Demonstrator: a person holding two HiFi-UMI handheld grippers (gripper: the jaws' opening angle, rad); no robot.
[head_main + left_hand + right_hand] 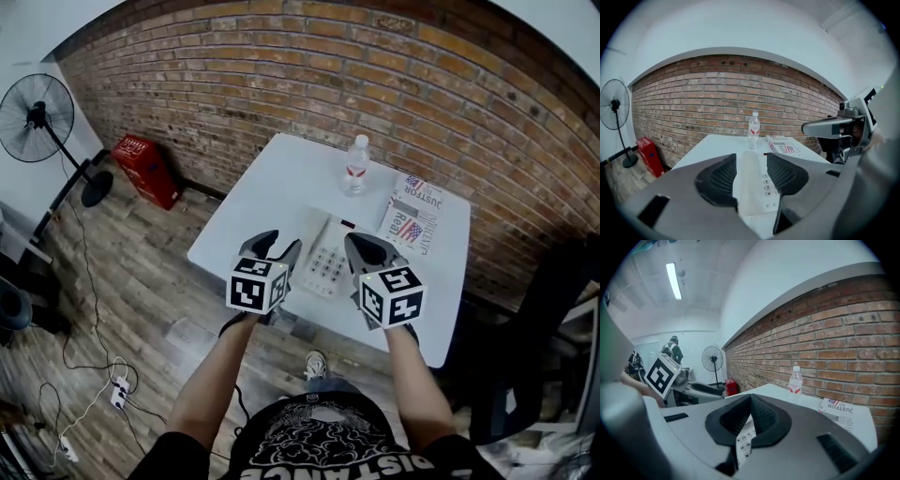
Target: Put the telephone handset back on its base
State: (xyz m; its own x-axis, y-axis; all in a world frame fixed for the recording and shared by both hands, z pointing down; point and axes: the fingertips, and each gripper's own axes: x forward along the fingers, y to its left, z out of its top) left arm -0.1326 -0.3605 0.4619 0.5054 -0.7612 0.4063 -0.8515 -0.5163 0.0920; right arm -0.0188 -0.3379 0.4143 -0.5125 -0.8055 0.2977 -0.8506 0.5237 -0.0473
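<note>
Person standing at the near edge of a white surface [272, 187], one hand-held gripper in each hand, both poised over a white telephone [326, 262] set close to the middle of that edge.

**Left gripper** [751, 158]: fingers [717, 180] apart and set either side of the handset [749, 183]. The handset runs lengthwise between them, along the left side of the keypad. It sits nearer the left finger, with a gap on the right, so it is straddled, not clamped. This placement suits either a grasp along the handset's length or a release onto its seat.

**Right gripper** [749, 398]: fingers together at the tips and holding nothing. It hangs over the right part of the telephone, and the keypad shows through the slit below the tips. The likely purpose is to stand ready to steady the base.

**Bystanding items:** a water bottle [355, 167] stands toward the far edge, and a newspaper [412, 216] lies at the far right corner. Both are well apart from the telephone and leave it unobstructed.

**Not resolved:**
- In the head view the left gripper covers the handset completely.
- No view shows whether the handset lies seated in its cradle or merely rests beside or upon the base.
- The cord, if any, is not visible.
- The near part of the telephone is cut off behind both gripper bodies.
</note>
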